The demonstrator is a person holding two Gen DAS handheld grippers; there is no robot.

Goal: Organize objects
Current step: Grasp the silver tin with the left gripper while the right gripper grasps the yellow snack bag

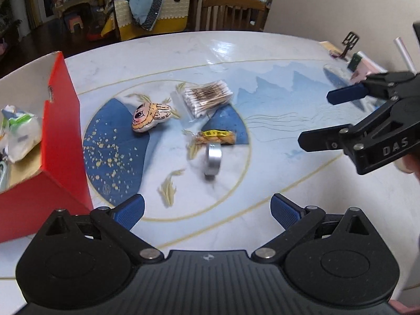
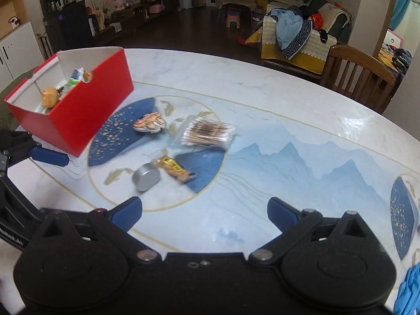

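Observation:
A red box [image 1: 60,141] [image 2: 78,110] stands open at the table's left with several items inside. On the table lie a small tiger plush [image 1: 149,116] [image 2: 149,124], a bag of cotton swabs [image 1: 207,97] [image 2: 207,132], a yellow snack packet [image 1: 216,136] [image 2: 174,170] and a round silver tin [image 1: 214,158] [image 2: 146,177]. My left gripper [image 1: 207,210] is open and empty, near the tin's front. My right gripper [image 2: 204,210] [image 1: 317,120] is open and empty, to the right of the objects.
The marble table [image 1: 262,52] has a blue painted pattern. A wooden chair [image 1: 233,13] [image 2: 359,78] stands at the far edge. Small items [image 1: 354,60] sit near the wall at the right. A blue cloth [image 2: 409,291] lies at the near right.

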